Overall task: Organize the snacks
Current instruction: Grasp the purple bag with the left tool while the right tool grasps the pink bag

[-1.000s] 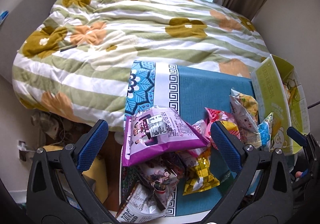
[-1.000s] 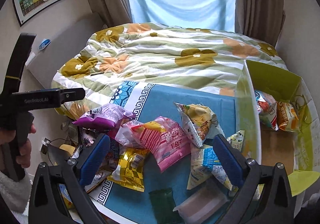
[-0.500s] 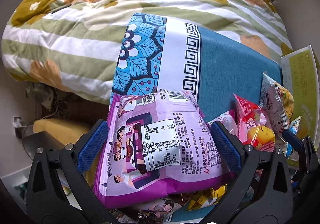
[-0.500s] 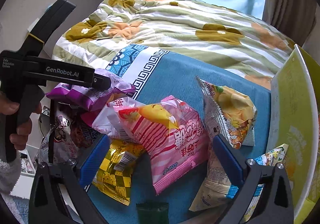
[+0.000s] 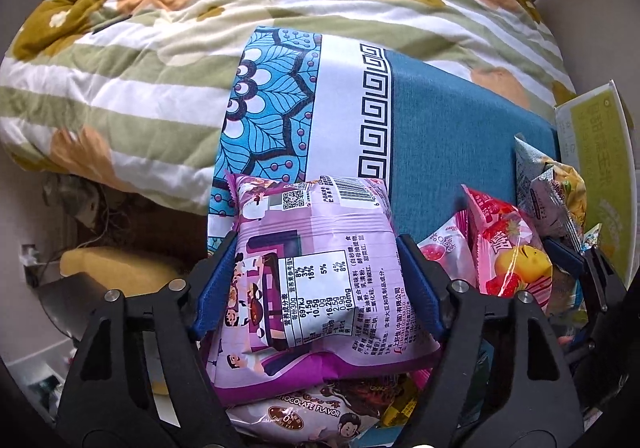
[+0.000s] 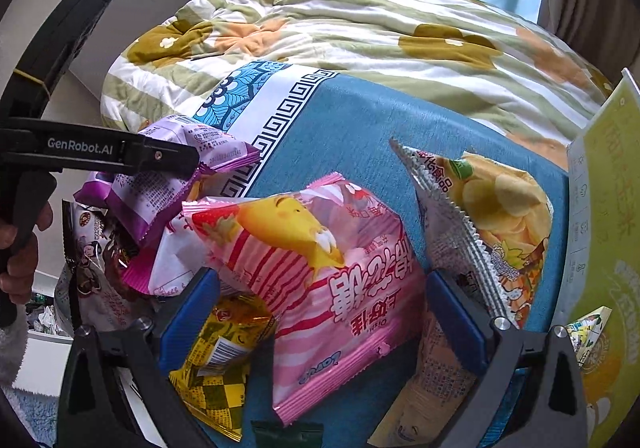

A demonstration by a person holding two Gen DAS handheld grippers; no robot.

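A purple snack bag (image 5: 312, 248) lies on top of a pile of snacks on the blue cloth (image 5: 448, 128). My left gripper (image 5: 316, 280) points steeply down over it, its jaws closing, and both blue pads press on the bag's sides. In the right wrist view one left finger (image 6: 120, 156) lies across the same purple bag (image 6: 160, 188). My right gripper (image 6: 320, 324) is open and straddles a pink striped snack bag (image 6: 320, 256), whose sides the pads do not press.
A silver and yellow chips bag (image 6: 492, 216) lies right of the pink one, and a yellow packet (image 6: 224, 352) left of it. A yellow-green cardboard box (image 6: 604, 208) stands open at the right. A chocolate-flavour bag (image 5: 304, 416) lies under the purple one. Behind is a flowered quilt (image 5: 280, 0).
Both grippers came down onto the pile. The left jaws, wide apart around the purple bag half a second ago, have closed onto its sides. The right gripper has sunk over the pink bag.
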